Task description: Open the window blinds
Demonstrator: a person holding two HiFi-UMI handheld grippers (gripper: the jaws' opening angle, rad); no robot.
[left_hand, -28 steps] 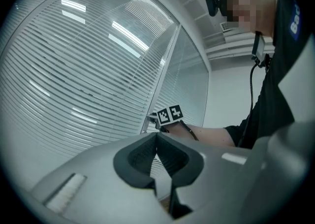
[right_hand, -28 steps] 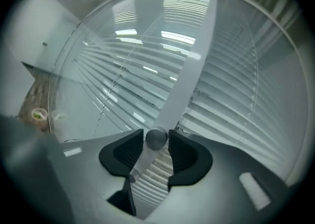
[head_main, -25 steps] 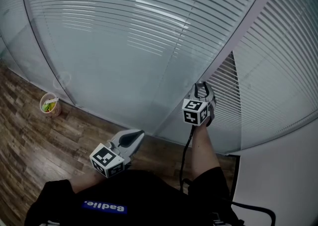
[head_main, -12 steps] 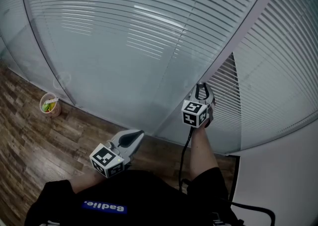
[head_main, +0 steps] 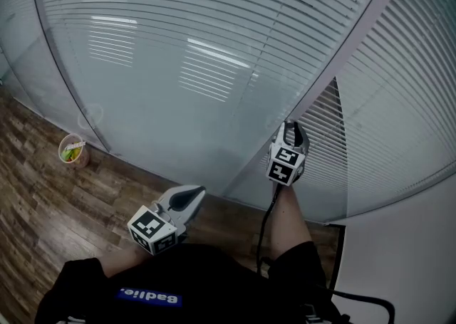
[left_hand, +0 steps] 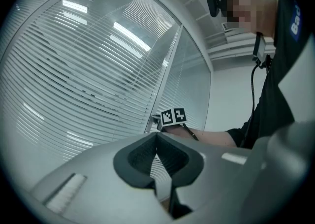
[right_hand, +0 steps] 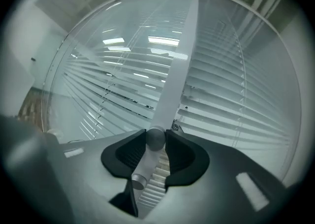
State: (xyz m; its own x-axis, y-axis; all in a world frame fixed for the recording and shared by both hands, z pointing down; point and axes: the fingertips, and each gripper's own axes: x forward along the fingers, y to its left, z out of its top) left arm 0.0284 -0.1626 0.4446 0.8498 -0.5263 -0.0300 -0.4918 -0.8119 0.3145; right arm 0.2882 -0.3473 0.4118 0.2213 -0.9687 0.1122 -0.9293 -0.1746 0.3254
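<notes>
Grey slatted blinds [head_main: 178, 45] hang behind glass panes split by a slanted frame post [head_main: 342, 52]. A round metal knob [right_hand: 156, 138] on a short rod sticks out at the post. My right gripper [right_hand: 156, 143] is shut on that knob. Its jaws have just been closing, and both pads now press on the knob. In the head view the right gripper [head_main: 291, 132] is up against the post. My left gripper [head_main: 191, 196] hangs low and apart from the glass, shut on nothing, and looks the same in its own view [left_hand: 157, 142].
A small cup with green contents [head_main: 72, 150] stands on the wooden floor [head_main: 43, 201] by the glass at the left. A white wall panel [head_main: 399, 258] is at the lower right. A black cable [head_main: 267, 223] runs down from the right gripper.
The right gripper has rolled about the knob, and its marker cube shows a different face. The slats in the big pane look slightly more tilted. The left gripper has not moved.
</notes>
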